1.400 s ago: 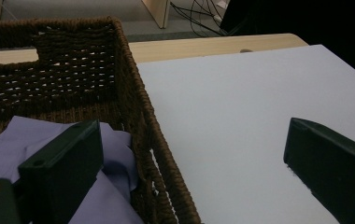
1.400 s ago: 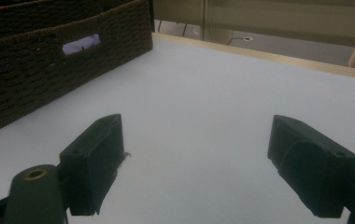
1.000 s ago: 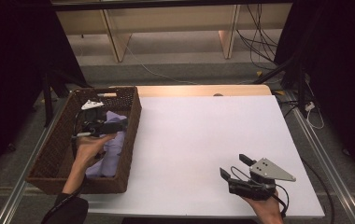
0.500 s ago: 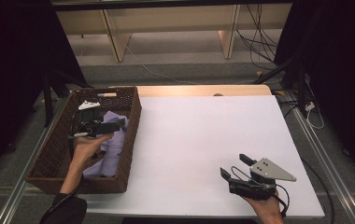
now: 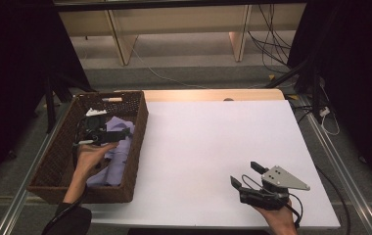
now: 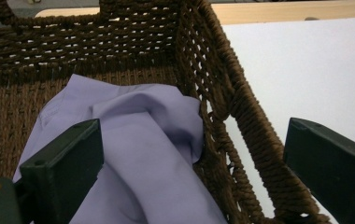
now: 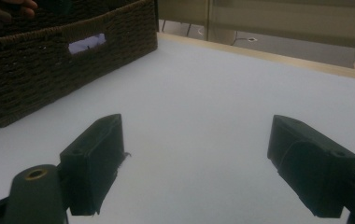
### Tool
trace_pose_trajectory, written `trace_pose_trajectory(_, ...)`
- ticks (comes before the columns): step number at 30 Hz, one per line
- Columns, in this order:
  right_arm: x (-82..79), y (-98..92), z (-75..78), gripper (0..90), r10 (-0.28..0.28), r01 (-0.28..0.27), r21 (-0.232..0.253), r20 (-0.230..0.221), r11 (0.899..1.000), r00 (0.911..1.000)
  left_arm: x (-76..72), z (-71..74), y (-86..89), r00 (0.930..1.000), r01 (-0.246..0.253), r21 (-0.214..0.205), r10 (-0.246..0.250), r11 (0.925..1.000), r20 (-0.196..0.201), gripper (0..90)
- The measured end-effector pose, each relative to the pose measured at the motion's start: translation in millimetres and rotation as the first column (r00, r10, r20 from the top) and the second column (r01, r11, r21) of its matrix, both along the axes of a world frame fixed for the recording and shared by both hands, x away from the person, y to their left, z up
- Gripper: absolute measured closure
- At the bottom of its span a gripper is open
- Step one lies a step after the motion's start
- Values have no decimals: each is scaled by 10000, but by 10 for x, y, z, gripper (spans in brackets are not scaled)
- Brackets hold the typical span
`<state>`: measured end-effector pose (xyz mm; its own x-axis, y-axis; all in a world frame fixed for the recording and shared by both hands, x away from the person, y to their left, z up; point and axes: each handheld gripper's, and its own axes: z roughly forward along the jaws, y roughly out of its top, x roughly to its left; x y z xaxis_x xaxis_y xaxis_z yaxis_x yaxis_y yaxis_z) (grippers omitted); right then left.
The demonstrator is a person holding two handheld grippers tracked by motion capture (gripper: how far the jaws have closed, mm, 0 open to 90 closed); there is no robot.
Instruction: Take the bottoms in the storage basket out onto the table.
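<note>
Inside dark woven wicker basket (image 6: 231, 93): left hand-held gripper (image 6: 189, 163) spread wide over soft, light lilac cloth (image 6: 143, 140), best pinched at raised fold; right hand-held gripper (image 7: 194, 163) released, resting on white surface (image 5: 213, 147).

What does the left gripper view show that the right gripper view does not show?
The left gripper view alone looks into the basket, where the purple cloth lies bunched, between open fingers. The right gripper view alone has the basket's outer wall with its handle slot, plus open fingers. Both share the basket and the white table.

Lilac cloth (image 6: 133, 154) cropped below.
</note>
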<state>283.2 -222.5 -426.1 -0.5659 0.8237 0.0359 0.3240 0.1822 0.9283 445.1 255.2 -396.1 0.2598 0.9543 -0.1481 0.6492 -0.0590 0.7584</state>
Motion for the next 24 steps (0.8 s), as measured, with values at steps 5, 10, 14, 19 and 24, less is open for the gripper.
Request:
trace_pose_trajectory(5, 2, 1, -3, 197, 16, -16, 14, -13, 10000, 10000, 15, -33, 4, 9997, -16, 152, 20, 9999, -244, 52)
trace_pose_trajectory(10, 4, 1, -7, 198, -18, 18, 5, -7, 10000, 10000, 38, -93, -12, 9982, -59, 474, 87, 9989, -598, 55)
trace_pose_trajectory(14, 7, 3, -10, 198, -29, 29, 48, 3, 10000, 10000, 40, -97, -19, 9977, -9, 553, 47, 9985, -683, 55)
trace_pose_trajectory(19, 7, 0, -10, 198, -40, 40, 33, -10, 10000, 10000, 50, -115, -20, 9964, 35, 629, 19, 9980, -844, 55)
trace_pose_trajectory(24, 9, 0, -14, 198, -41, 42, 31, -26, 10000, 10000, 74, -138, -3, 9952, 26, 600, 33, 9982, -982, 57)
